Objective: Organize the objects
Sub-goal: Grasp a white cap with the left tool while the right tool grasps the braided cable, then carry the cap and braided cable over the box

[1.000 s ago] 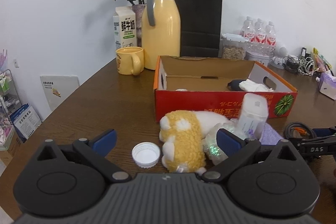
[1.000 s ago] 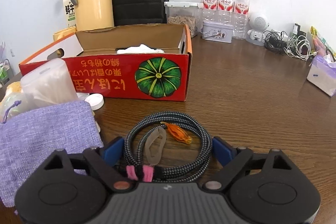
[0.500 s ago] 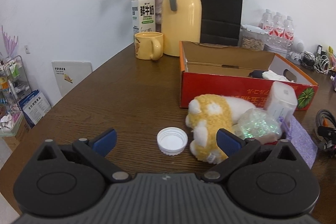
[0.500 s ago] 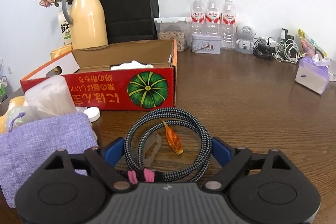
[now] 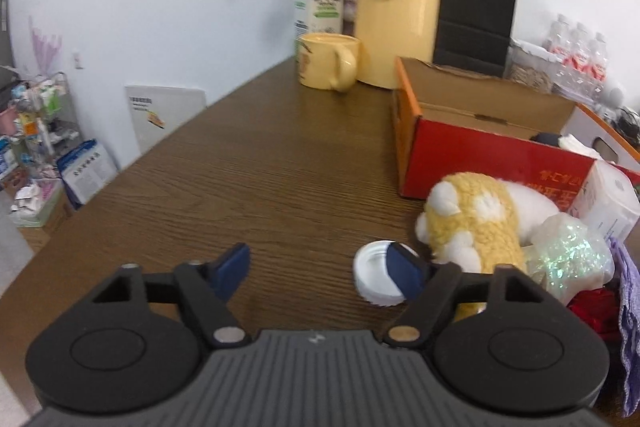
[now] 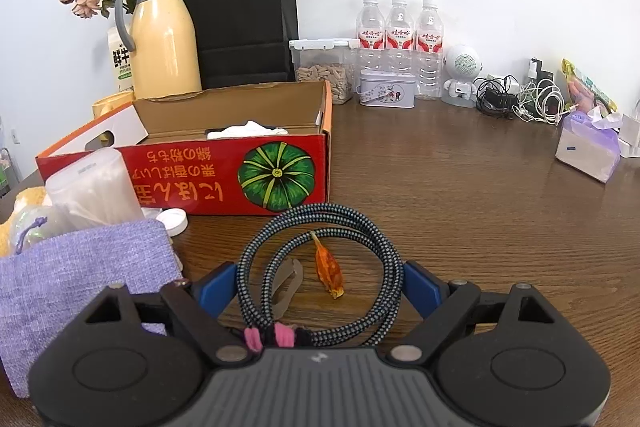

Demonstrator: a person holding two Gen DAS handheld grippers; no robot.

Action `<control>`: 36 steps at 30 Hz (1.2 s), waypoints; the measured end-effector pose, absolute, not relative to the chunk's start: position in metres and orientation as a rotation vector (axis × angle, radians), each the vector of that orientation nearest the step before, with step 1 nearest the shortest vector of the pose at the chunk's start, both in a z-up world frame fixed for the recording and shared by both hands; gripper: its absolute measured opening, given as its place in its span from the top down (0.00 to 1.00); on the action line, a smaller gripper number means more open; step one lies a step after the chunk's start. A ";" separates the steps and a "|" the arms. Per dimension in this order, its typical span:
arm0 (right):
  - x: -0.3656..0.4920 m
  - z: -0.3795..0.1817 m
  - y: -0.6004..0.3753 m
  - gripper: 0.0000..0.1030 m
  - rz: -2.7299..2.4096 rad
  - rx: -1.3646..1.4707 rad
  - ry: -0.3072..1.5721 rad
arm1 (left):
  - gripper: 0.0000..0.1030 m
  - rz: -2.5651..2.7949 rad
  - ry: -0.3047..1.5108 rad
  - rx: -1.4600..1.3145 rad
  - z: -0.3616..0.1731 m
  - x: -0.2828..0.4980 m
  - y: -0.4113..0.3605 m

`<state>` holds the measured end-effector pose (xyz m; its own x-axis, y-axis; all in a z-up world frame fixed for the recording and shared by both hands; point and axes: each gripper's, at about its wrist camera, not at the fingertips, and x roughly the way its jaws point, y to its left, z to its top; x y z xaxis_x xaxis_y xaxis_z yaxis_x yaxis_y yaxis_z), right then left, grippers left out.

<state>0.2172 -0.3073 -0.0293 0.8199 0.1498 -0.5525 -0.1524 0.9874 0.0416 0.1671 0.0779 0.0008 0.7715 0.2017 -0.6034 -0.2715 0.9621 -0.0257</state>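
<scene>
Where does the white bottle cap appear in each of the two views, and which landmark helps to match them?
Left wrist view: the white bottle cap lies low, right of centre, partly behind the right finger of the closing left claw, beside the plush toy.
Right wrist view: the cap lies left of centre, under the box front.
Shared landmark: the red cardboard box.

We see the round white plastic cap (image 5: 374, 277) partly hidden behind one blue fingertip (image 5: 404, 275); the lilac woven pouch (image 5: 629, 315) is cut off at the edge.
</scene>
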 end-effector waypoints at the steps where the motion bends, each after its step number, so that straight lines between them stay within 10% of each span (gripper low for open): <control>1: 0.217 -0.029 -0.307 0.15 0.161 -0.007 0.590 | 0.45 0.244 0.652 -0.117 -0.002 0.171 0.077; 6: 0.218 -0.031 -0.306 0.15 0.170 -0.018 0.601 | 0.92 0.168 0.664 -0.151 -0.007 0.176 0.076; 36: 0.231 0.027 -0.278 0.16 0.257 -0.083 0.444 | 0.93 0.107 0.418 -0.134 0.079 0.200 0.049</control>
<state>0.2306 -0.2778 0.0272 0.8711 0.2276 -0.4352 -0.2638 0.9643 -0.0237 0.1998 0.0488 0.0785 0.9085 0.0755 -0.4111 -0.1307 0.9855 -0.1078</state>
